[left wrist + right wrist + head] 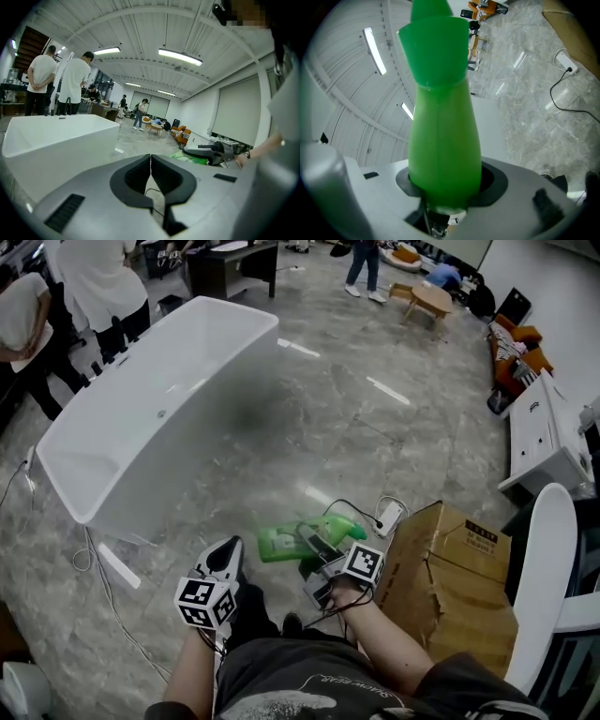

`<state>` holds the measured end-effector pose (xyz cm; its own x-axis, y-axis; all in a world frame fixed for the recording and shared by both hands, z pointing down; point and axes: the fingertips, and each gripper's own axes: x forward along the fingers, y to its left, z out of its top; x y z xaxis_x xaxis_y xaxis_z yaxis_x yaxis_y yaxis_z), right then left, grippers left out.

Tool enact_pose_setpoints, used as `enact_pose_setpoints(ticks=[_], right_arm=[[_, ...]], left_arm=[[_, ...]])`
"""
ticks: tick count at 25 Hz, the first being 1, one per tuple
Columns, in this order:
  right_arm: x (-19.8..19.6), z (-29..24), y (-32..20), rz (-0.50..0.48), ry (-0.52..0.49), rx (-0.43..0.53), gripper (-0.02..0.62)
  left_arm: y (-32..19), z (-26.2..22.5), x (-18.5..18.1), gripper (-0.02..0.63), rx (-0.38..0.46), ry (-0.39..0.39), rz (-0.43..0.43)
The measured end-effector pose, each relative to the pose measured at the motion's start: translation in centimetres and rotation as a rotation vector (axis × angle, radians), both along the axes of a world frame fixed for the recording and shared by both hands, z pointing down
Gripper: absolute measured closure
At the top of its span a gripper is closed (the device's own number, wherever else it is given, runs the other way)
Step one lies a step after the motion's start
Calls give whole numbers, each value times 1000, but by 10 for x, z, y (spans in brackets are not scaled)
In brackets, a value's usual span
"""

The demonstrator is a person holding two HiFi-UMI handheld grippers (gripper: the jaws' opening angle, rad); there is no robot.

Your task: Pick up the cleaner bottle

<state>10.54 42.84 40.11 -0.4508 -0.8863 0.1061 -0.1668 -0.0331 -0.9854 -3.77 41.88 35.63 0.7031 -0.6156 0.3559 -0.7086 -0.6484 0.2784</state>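
Note:
The cleaner bottle (281,542) is bright green with a flared top and shows blurred low in the head view. My right gripper (317,547) is shut on it and holds it off the marble floor, lying roughly level. In the right gripper view the bottle (443,136) fills the middle, its body wedged between the dark pads of the right gripper (445,183). My left gripper (228,549) hangs just left of the bottle, apart from it. Its pads meet in the left gripper view (150,165) with nothing between them. The green bottle (190,158) shows there at the right.
A long white bathtub (103,460) stands ahead on the left. A cardboard box (450,577) sits at my right, with a power strip (387,515) and its cable beside it. People (98,282) stand beyond the tub. A white cabinet (544,437) and a white chair (548,559) line the right.

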Motion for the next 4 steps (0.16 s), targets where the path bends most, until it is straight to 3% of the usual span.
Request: enact_pose_setpoints(ticks=[4], right_arm=[[0,1,10,-22,37,10,394]], left_arm=[[8,-2,2,591,4,-1,3]])
